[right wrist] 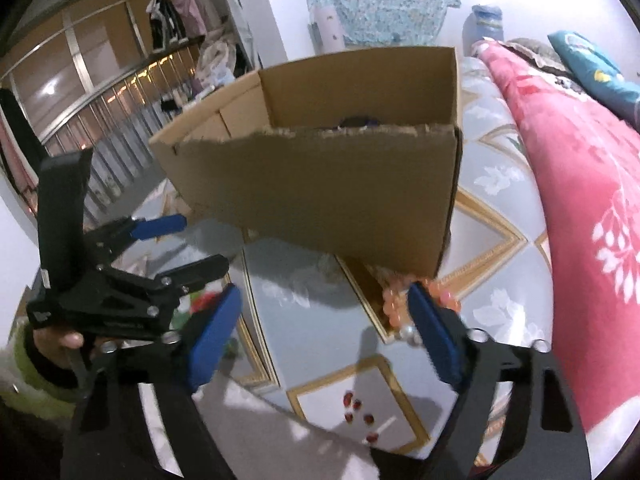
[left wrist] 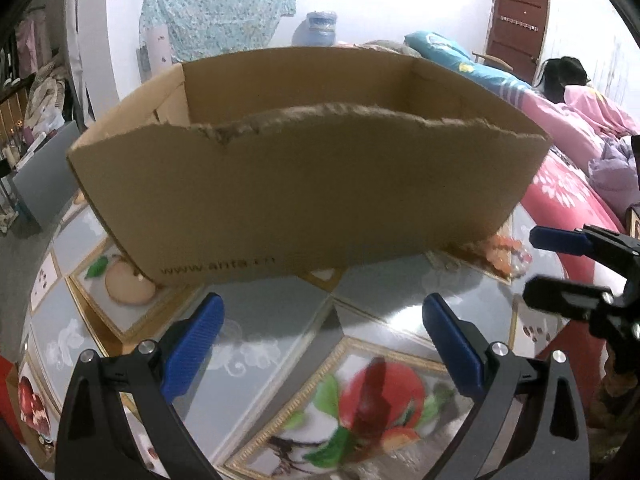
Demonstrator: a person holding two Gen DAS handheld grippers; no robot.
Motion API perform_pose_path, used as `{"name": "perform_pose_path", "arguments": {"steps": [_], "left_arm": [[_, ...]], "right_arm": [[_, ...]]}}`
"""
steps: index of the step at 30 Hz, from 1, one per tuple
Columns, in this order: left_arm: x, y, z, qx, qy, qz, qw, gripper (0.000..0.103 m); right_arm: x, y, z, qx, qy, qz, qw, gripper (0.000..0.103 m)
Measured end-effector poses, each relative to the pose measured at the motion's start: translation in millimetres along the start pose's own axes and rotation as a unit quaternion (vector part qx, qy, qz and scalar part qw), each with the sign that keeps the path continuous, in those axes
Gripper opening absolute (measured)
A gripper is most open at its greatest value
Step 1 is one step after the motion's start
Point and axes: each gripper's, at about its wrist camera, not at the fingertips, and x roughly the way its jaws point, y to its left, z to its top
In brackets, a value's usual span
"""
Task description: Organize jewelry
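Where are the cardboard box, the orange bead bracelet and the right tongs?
cardboard box (left wrist: 304, 200): left wrist view, front wall.
orange bead bracelet (right wrist: 394, 304): right wrist view, beads left of the blue pad.
right tongs (right wrist: 324, 332): right wrist view, gap between fingertips.

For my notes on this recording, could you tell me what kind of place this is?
Most likely a bedroom in a home. A bed with a red floral quilt and pillows stands beside the table, and clothes hang in the background. The cardboard box sits on the table.
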Motion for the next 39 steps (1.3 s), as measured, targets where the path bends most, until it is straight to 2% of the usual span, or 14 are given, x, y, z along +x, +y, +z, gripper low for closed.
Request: {"name": "perform_pose_path", "arguments": {"steps": [4, 7, 11, 15, 20, 21, 25, 29, 33, 36, 39], "left_arm": [[0, 12, 9, -0.010, -0.017, 0.016, 0.9997, 0.097], [1, 25, 18, -0.032, -0.025, 0.026, 0.9988, 0.097], [2, 38, 28, -0.059, -0.033, 0.012, 0.9976, 0.097], [7, 45, 38, -0.069, -0.036, 0.016, 0.9968, 0.097], [13, 48, 41, -0.077, -0.039, 0.020, 0.9960, 0.097], [13, 46, 41, -0.074, -0.038, 0.020, 0.9963, 0.097], [11, 36, 32, -0.046, -0.029, 0.017, 0.9984, 0.097], [16, 12, 14, 0.016, -0.001, 0.038, 0.9991, 0.097], [29, -9, -1, 0.076, 0.027, 0.094, 0.9923, 0.097], [31, -16, -4, 0.087, 0.026, 0.105, 0.9903, 0.097], [33, -17, -5, 0.079, 0.025, 0.105, 0.9910, 0.097]], "right_arm": [[7, -4, 12, 0.018, -0.010, 0.017, 1.000, 0.047], [10, -9, 19, 0.033, -0.017, 0.027, 0.999, 0.039], [13, -17, 27, 0.051, -0.023, 0.038, 0.998, 0.035], [17, -15, 28, 0.055, -0.024, 0.043, 0.997, 0.031], [21, -14, 31, 0.054, -0.029, 0.038, 0.997, 0.031], [20, -14, 30, 0.055, -0.029, 0.037, 0.997, 0.033], [8, -15, 18, 0.039, -0.013, 0.013, 0.999, 0.054], [3, -16, -2, 0.017, 0.022, -0.035, 0.999, 0.070], [1, -12, -17, -0.011, 0.040, -0.083, 0.996, 0.074], [-1, -13, -20, -0.012, 0.035, -0.084, 0.996, 0.074], [-4, -12, -17, -0.007, 0.021, -0.062, 0.998, 0.073]]}}
